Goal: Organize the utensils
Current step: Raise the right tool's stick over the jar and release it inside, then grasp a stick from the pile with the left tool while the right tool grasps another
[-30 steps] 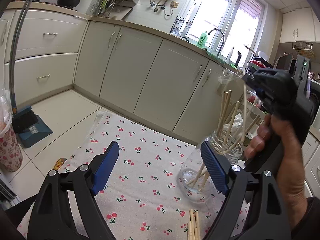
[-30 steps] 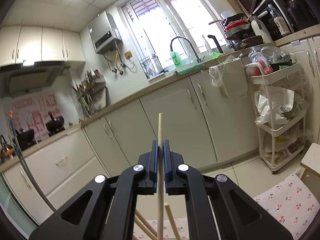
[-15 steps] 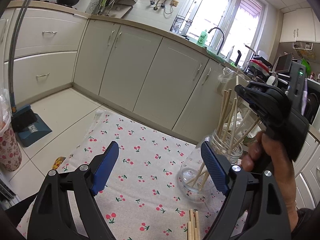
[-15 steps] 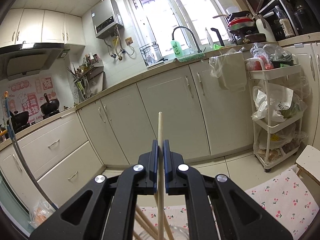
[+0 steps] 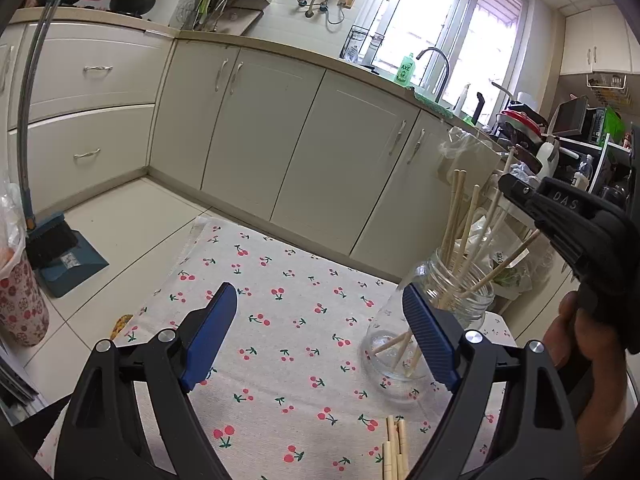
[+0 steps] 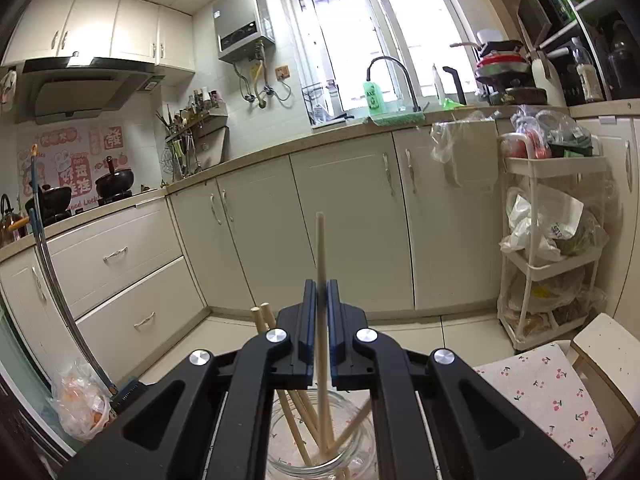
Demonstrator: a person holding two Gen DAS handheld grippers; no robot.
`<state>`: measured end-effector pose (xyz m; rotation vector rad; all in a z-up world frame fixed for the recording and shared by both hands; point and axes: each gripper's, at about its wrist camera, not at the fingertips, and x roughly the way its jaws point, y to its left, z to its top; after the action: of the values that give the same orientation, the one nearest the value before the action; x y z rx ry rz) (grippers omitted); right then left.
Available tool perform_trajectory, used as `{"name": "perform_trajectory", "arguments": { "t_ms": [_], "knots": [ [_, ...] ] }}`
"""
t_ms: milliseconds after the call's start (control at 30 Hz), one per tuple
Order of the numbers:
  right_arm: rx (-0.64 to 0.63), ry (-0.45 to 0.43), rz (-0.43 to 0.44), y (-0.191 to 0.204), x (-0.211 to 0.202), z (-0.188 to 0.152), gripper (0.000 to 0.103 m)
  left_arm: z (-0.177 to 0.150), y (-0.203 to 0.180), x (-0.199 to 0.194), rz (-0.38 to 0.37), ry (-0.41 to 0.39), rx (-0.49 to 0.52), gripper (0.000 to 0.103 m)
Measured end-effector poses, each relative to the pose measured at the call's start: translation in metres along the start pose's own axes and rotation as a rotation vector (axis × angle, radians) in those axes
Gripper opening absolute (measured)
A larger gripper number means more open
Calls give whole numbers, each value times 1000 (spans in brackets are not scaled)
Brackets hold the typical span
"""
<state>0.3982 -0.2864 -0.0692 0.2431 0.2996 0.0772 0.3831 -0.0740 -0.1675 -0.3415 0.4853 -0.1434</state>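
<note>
A clear glass jar (image 5: 384, 344) stands on the cherry-print cloth (image 5: 280, 280) with several wooden chopsticks (image 5: 456, 220) leaning in it. My left gripper (image 5: 318, 300) hovers open just before the jar, and nothing is between its blue pads. A few loose chopsticks (image 5: 394, 448) lie on the cloth below it. My right gripper (image 6: 320, 292), held by a hand above the jar (image 6: 280, 440), has its jaws opening. One upright chopstick (image 6: 320, 248) stands between the pads with thin gaps on both sides, and its lower end reaches into the jar.
A brush and dustpan (image 5: 60, 256) and a floral bag (image 5: 20, 304) sit on the floor at the left. A white trolley (image 6: 552, 248) with bags stands at the right, a pale stool (image 6: 600, 344) beside the cloth. Cream cabinets (image 5: 300, 152) run behind.
My right gripper has come down over the jar with the chopstick, and the jar's mouth now shows beneath it. Its pads have parted slightly. My left gripper has stayed still.
</note>
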Motion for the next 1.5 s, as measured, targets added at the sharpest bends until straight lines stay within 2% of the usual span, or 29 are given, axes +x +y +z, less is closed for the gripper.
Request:
{"name": "perform_trajectory", "arguments": {
  "t_ms": [67,167,233,333,433,500,600,767,967,1200,1267,1500],
  "knots": [
    [-5,-2,8,1,-4,1,17,0,1,1,2,3,-4,81],
    [-24,1,18,4,-11,1,18,0,3,3,3,7,-10,81],
    [-22,7,20,3,-18,1,23,0,4,4,2,8,-12,81],
    [-8,25,13,0,-42,-4,24,0,5,5,3,13,-14,81],
    [-6,146,10,-2,-63,-27,24,1,9,5,-4,43,-22,81],
    [-18,289,22,-2,-74,-57,22,2,10,2,-9,57,-15,81],
    [-19,454,38,-1,-82,-98,17,0,8,-7,-2,87,25,81],
    [-26,584,48,5,-75,-132,15,-13,14,-26,6,159,59,81],
    [-46,657,27,8,-60,-150,15,-24,25,-43,21,218,54,83],
    [-113,685,14,19,-58,-153,15,-38,26,-47,17,272,65,84],
    [-109,692,4,17,-58,-152,11,-40,23,-48,8,286,75,84],
    [-80,713,-7,-6,-74,-148,6,-51,-3,-39,0,370,185,84]
  ]
}}
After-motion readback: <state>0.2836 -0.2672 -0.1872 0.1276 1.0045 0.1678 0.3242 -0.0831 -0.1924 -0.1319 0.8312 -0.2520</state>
